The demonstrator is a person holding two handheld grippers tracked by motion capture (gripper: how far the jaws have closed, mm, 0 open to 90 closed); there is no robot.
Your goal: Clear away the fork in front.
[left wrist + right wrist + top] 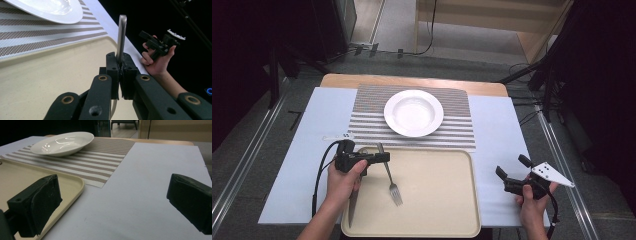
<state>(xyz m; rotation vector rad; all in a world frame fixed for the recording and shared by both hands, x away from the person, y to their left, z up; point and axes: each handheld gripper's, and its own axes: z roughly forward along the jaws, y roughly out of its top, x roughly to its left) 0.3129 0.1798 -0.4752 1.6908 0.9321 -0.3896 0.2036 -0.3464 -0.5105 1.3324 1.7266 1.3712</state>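
Between the left tongs (120, 75), pressed together on its thin handle, the fork (390, 176) lies over the tray (437, 210). It looks stiff, light, slippery metal; mid-handle seems the best hold. Right tongs (511, 168) are spread, empty, above the tabletop (502, 130).

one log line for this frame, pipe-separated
left gripper: shut on fork handle | fork: tines over tray | right gripper: open, holds nothing, right of tray | plate: on striped mat
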